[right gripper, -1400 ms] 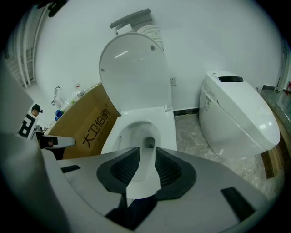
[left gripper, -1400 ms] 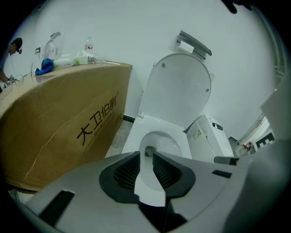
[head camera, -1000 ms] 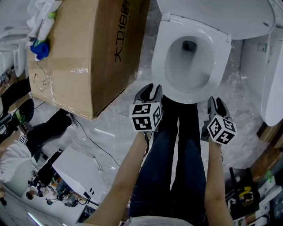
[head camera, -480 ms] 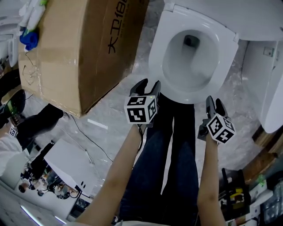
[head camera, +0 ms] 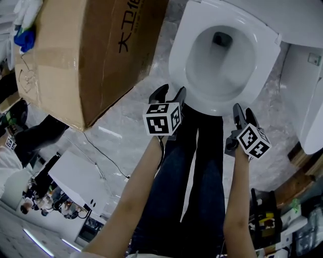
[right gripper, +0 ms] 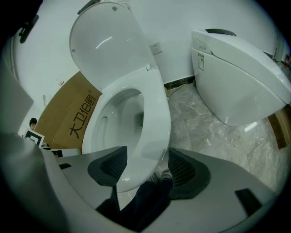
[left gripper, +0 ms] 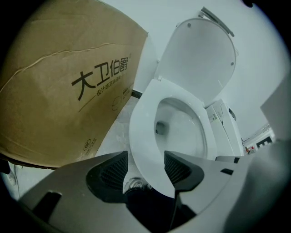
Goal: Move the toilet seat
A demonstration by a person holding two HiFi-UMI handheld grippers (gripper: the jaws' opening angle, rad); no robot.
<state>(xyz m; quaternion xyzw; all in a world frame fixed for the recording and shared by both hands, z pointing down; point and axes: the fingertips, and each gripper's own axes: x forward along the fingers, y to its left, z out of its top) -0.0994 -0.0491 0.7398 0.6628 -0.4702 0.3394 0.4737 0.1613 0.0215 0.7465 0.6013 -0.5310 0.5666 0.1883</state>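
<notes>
The white toilet seat (head camera: 177,63) lies flat on the bowl, and the lid (head camera: 262,10) stands raised behind it. My left gripper (head camera: 169,94) hangs at the seat's front left edge. Its jaws have just been opening and stand open; the seat's rim (left gripper: 143,136) shows in the gap between them, and the pads do not press on it. My right gripper (head camera: 244,113) is at the seat's front right. Its jaws have also just been opening and stand open around the rim (right gripper: 157,118) without gripping it. The lid (right gripper: 109,41) leans against the wall.
A large brown cardboard box (head camera: 86,50) stands close to the left of the toilet. A second white toilet (head camera: 308,90) sits at the right. The person's dark-trousered legs (head camera: 197,171) stand before the bowl. A thin cable (head camera: 101,151) crosses the marble floor.
Both grippers have come down toward the seat's front rim. The jaws of both stand wider apart than a second ago.
</notes>
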